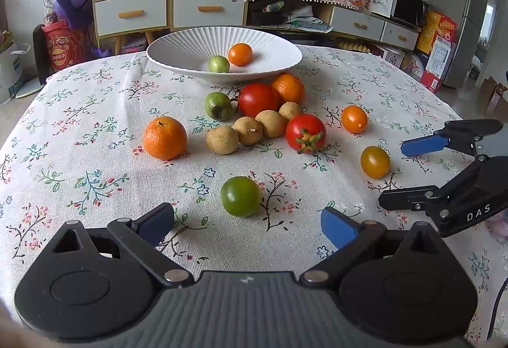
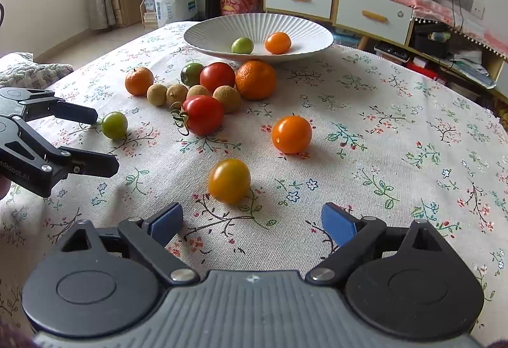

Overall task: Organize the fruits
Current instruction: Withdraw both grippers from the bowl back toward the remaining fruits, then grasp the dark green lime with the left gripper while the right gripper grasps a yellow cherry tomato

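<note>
Your left gripper [image 1: 247, 225] hovers with jaws spread and empty just short of the green tomato [image 1: 240, 196] on the bench [image 1: 95, 132]; your right gripper [image 2: 252, 225] has jaws wide too, nothing between them, the yellow tomato [image 2: 229, 180] just ahead. The plate [image 1: 190, 43] at the far side holds two fruits; the rest lie clustered before it.

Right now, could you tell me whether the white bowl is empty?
Not empty: the bowl holds two fruits, one green and one orange.
</note>
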### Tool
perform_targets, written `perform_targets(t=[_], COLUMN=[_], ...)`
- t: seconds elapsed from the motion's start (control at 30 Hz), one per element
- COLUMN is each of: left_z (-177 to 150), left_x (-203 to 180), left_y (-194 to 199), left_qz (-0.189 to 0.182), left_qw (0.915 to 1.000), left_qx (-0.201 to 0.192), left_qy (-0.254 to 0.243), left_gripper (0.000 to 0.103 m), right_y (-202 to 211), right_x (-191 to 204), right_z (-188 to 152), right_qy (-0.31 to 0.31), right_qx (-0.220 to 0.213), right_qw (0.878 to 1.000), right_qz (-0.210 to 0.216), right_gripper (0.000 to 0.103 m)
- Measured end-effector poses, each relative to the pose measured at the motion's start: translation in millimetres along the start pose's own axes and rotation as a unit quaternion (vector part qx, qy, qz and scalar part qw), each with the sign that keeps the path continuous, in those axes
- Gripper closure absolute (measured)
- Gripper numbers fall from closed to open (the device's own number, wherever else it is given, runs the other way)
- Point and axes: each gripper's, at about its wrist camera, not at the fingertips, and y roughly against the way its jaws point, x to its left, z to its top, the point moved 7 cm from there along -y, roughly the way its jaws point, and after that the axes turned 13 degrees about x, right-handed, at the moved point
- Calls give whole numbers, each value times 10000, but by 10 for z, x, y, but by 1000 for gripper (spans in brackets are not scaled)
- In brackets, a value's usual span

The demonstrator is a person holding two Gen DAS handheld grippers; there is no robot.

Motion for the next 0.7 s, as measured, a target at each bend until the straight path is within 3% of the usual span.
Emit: perform_targets(t=[0.13,0.7], left_z=[19,72], left_x=[4,-21], left_y=[0,-10], left_qz=[-59,-146], left_qw=[10000,9999], left_qx=[7,15], left_qy=[52,-68], left_gripper=[27,59], right_y=[7,10], right_x=[7,100], right_z=[32,119], right_qy=[0,129], right_qx=[-31,-51], right_qw=[10000,9997], right_qz=[52,175], right_gripper=[24,53])
